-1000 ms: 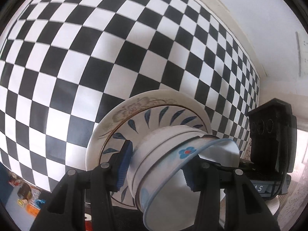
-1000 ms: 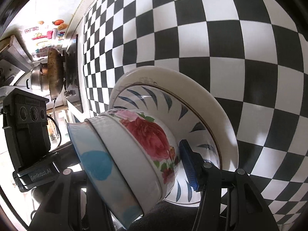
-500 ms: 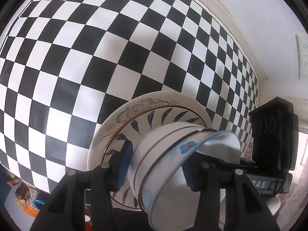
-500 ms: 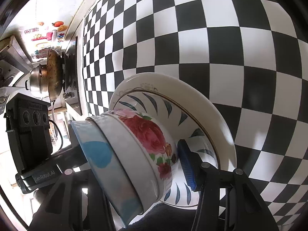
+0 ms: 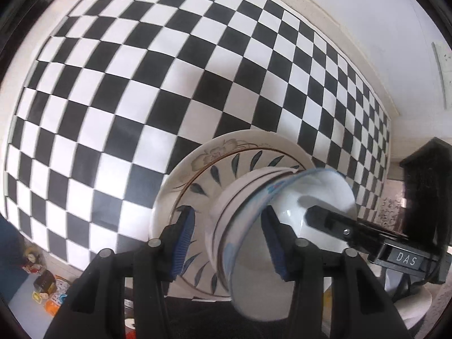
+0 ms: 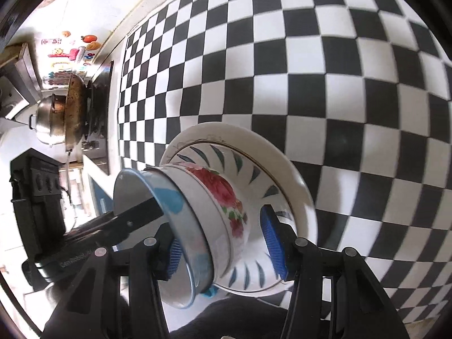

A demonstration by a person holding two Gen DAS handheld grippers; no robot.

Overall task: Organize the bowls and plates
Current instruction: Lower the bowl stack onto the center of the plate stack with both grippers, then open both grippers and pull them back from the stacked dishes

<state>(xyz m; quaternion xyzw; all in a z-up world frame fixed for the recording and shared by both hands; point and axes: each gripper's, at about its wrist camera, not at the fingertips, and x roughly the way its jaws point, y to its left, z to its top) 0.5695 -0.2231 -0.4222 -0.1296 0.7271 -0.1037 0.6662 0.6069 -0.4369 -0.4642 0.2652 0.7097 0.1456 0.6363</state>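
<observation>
Both tools straddle the same stack, one from each side.

Left tool (image 5: 228, 240): blue ribbed pads sit either side of the nested bowls, lower centre of frame. Left pad is outside the stack, over the plate face; right pad is inside the top bowl. Jaws have just opened slightly; the left pad stands apart from the bowl wall, so not clamped. Bowls between the jaws.

Right tool (image 6: 223, 243): lower centre of frame, left pad inside the top bowl, right pad outside near the rose bowl's foot. Cannot tell whether the pads press. Its black finger shows in the left view reaching into the top bowl, frame right.

Stack, bottom to top:
- large round white ceramic plate with a faint floral outline (image 5: 214, 152) (image 6: 271, 152) flat on the black-and-white checkered surface (image 5: 141, 84) (image 6: 339, 70)
- smaller white plate with dark blue leaf strokes and gold rim line (image 5: 226, 169) (image 6: 240, 163) on it
- white ceramic bowl with red roses (image 6: 223, 192) on that, reads as plain white in the left view (image 5: 234, 195)
- white bowl with light-blue rim and blue patches (image 5: 310, 197) (image 6: 169, 203) nested on top, interior empty apart from tool fingers

Right view, left edge: steel pot (image 6: 48, 124) and browned pan (image 6: 75, 113).
</observation>
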